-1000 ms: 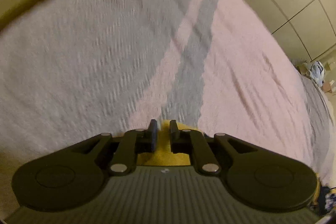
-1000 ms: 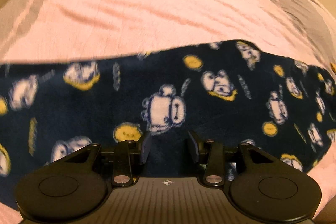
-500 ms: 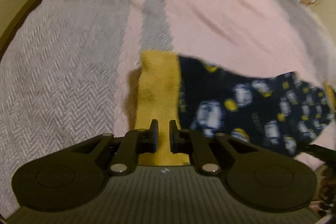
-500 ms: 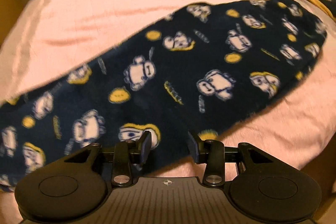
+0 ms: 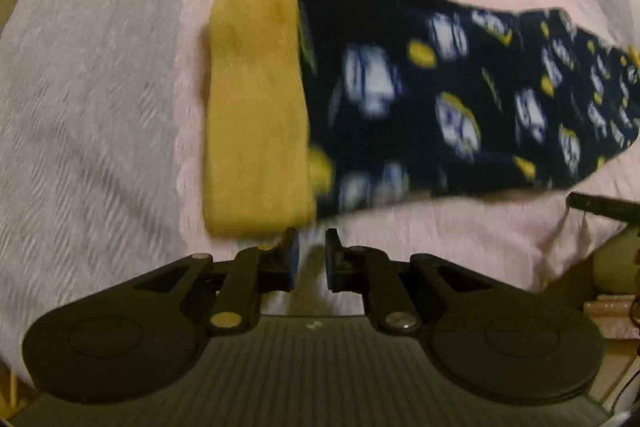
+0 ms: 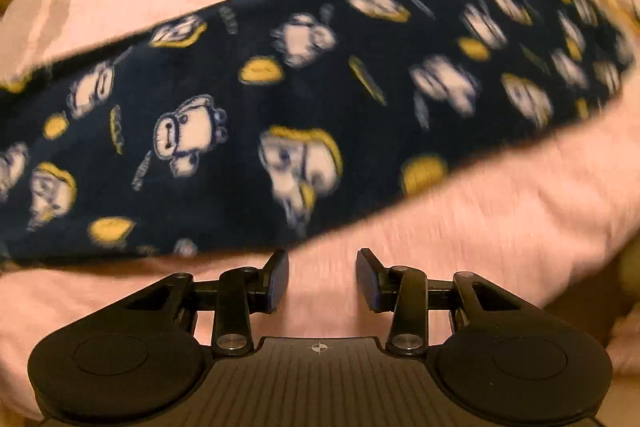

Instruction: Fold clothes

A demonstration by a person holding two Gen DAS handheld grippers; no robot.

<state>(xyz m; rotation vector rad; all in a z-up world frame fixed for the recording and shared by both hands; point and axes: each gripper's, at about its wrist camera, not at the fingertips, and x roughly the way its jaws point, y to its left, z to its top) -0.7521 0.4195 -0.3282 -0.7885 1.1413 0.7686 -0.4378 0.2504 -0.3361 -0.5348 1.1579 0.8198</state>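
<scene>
Lying flat on the pink bedspread (image 5: 460,251), beyond both grippers: navy fleece garment (image 5: 460,99), printed with white cartoon figures and yellow spots. Finished at one end with a mustard-yellow cuff band (image 5: 256,95).

Left wrist view: long axis running from ahead of the fingertips out to the right of the frame. Cuff end nearest the left gripper (image 5: 311,259), band's near corner just ahead of the left finger, not between the fingers. Cuff edge facing left, toward the grey herringbone section (image 5: 88,99) of the cover. Left gripper almost fully closed, narrow slit between pads, nothing held; only bedspread visible through the gap. Part of a dark object at far right edge, unidentified.

Right wrist view: same garment (image 6: 320,99) crossing the frame as a diagonal band, low on the left, high on the right. Near edge just ahead of the right gripper (image 6: 322,279), apart from it. Right gripper partly open, empty, pink cover showing between the pads. Motion blur noted in both views.
</scene>
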